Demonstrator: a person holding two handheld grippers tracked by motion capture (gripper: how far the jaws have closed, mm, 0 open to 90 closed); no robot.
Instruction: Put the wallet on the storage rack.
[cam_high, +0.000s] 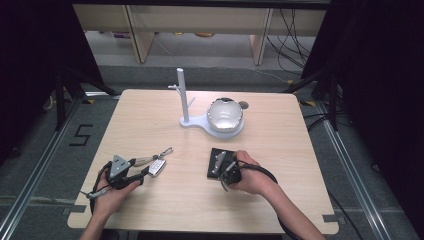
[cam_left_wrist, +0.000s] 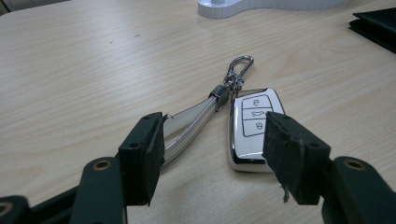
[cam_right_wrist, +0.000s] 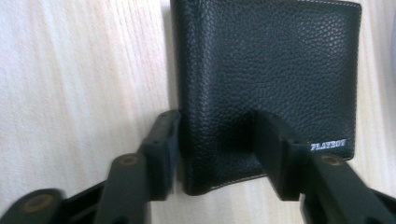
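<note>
Two grippers work over the tabletop (cam_high: 150, 125) in the high view: the left gripper (cam_high: 141, 176) sits near the front left corner with a car key (cam_high: 157, 167) just past its fingers, the key's long axis running from that gripper toward the far right corner, its strap and clip (cam_high: 166, 151) leading the way. The right gripper (cam_high: 223, 173) rests over a black wallet (cam_high: 215, 159) toward the front edge, right of the middle; hand and gripper cover much of the wallet, so its outline is cut off. A white stand (cam_high: 186, 107) with a silvery dome (cam_high: 224, 115) stands well apart, near the far edge. In the left gripper view the fingers (cam_left_wrist: 144, 156) are spread, the key (cam_left_wrist: 252, 126) and its chrome strap (cam_left_wrist: 196, 123) lying between and just beyond them, untouched as far as can be told; the key's near end is hidden behind the right finger. In the right gripper view the fingers (cam_right_wrist: 166, 149) are spread wide astride the near left corner of the wallet (cam_right_wrist: 266, 70), whose spine runs straight away from the camera. One finger is beside the spine and the other over the leather face; whether either presses on it I cannot tell.
</note>
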